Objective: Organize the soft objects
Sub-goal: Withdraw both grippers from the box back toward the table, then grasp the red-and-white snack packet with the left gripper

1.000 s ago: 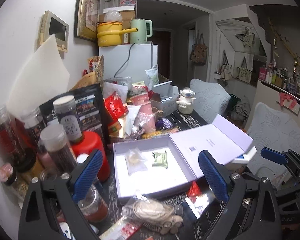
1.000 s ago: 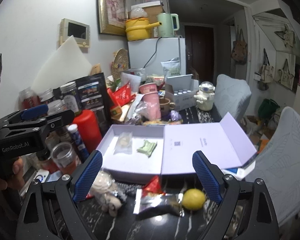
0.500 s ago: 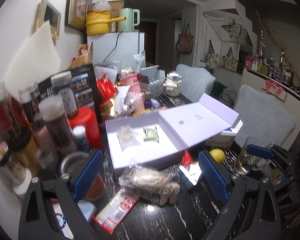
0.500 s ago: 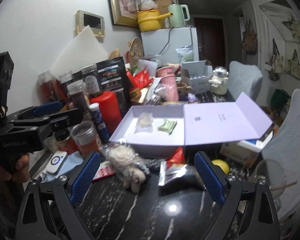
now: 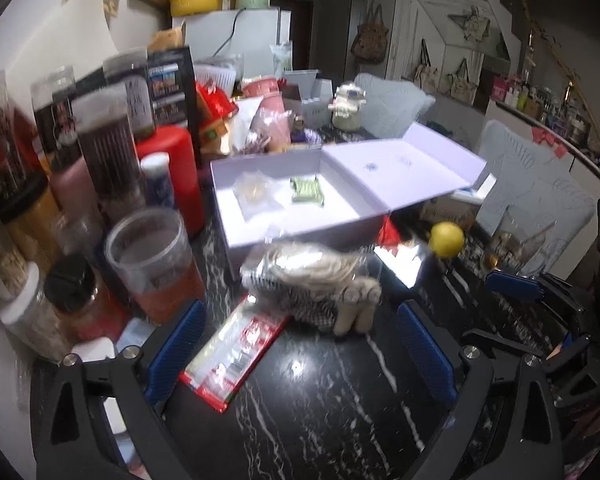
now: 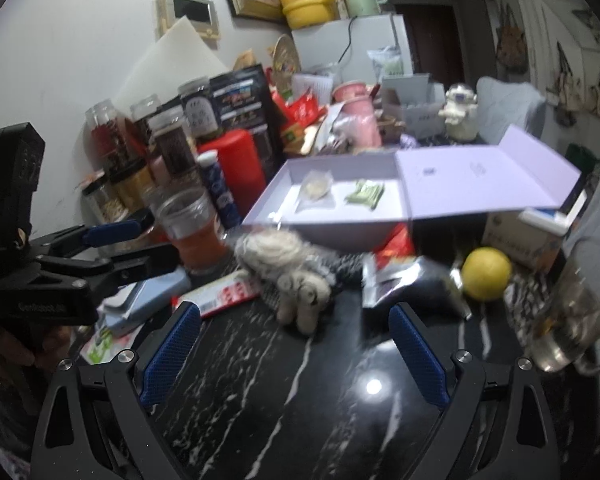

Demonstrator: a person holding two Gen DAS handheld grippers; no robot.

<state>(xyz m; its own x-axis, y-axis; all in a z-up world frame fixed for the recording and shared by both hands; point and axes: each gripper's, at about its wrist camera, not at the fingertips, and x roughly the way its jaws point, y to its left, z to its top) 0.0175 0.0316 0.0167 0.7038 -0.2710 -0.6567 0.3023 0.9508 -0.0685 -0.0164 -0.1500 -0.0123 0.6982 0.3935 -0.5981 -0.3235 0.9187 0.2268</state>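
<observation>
Black marble worktop [image 5: 320, 420] fills my left wrist view, where my left gripper [image 5: 300, 344] hangs with jaws released and empty, and the bagged plush toy [image 5: 320, 280] lies just in front of the open lilac box [image 5: 300, 236], with a lemon [image 5: 446, 239] to the box's right. From my right wrist view, my right gripper [image 6: 296, 354] is likewise spread and holding nothing, the plush toy [image 6: 288, 268] resting against the box's [image 6: 332, 232] front wall, apart from both jaws.
</observation>
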